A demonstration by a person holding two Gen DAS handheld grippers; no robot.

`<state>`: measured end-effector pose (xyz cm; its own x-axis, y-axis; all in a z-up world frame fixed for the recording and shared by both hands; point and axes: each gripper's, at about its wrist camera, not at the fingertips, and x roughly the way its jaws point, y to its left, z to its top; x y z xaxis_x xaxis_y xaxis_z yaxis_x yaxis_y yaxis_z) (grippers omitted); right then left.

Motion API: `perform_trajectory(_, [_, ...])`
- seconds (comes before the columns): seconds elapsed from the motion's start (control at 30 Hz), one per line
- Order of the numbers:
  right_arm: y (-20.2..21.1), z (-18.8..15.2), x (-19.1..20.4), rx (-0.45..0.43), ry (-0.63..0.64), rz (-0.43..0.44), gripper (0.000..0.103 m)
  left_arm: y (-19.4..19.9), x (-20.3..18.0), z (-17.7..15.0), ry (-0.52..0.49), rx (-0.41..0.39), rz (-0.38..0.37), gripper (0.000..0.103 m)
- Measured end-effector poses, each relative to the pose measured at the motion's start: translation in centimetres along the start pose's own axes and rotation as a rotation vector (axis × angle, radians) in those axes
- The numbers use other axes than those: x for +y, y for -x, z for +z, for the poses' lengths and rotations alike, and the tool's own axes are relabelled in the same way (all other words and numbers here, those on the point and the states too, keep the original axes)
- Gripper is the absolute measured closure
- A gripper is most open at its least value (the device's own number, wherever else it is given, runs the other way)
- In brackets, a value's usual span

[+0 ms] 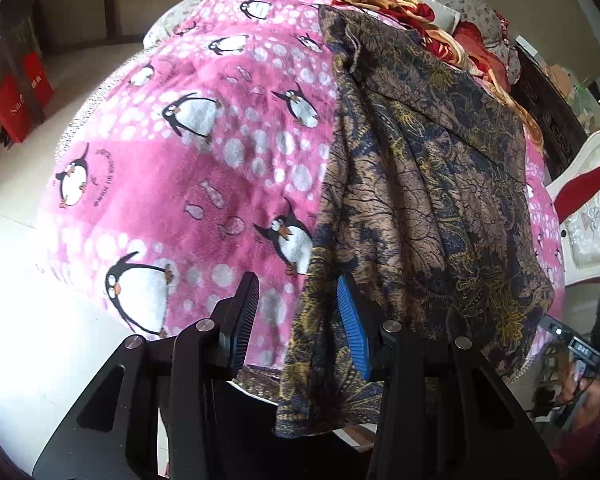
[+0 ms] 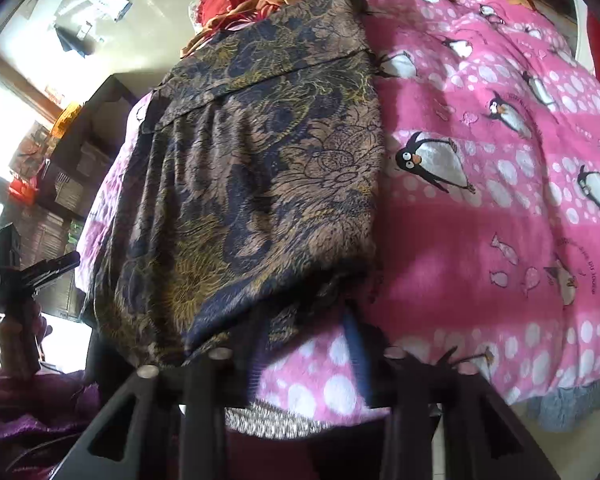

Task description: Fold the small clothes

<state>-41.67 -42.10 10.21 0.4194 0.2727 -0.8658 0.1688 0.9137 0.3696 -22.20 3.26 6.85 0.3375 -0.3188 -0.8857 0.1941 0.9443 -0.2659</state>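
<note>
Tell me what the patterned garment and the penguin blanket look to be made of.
Garment: a thin, light woven cloth, perhaps rayon or chiffon, matte; it drapes in many fine soft folds and hangs limp over the edge. Blanket: thick fleece or plush, probably synthetic; its surface is fuzzy with blurred print edges.

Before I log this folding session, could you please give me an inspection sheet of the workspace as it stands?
Surface: pink penguin blanket covering a bed.
Job's things: brown and navy patterned garment lying lengthwise on the blanket, its near end hanging over the edge.
Clutter: red and gold bedding piled at the far end.
Grippers: left tongs open, the garment's hem between the fingers; right tongs open at the garment's near edge.
Cables: nothing seen.
Surroundings: red boxes on the floor, white chair, dark cabinet.
</note>
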Motion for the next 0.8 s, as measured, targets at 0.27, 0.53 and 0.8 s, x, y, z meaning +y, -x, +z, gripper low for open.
perform_trajectory(0.27, [-1.8, 1.0, -1.2, -0.081, -0.041, -0.071, 0.089, -0.7, -0.9, -0.1, -0.021, 0.033, -0.012, 0.063])
perform_trajectory(0.53, [6.6, -2.8, -1.6, -0.105, -0.05, -0.047, 0.1, -0.6, -0.5, -1.3, -0.032, 0.035, -0.004, 0.063])
perform_trajectory(0.8, [7.2, -3.9, -4.8, -0.162, -0.21, -0.063, 0.044, -0.7, -1.3, -3.0, -0.07, 0.079, -0.04, 0.063])
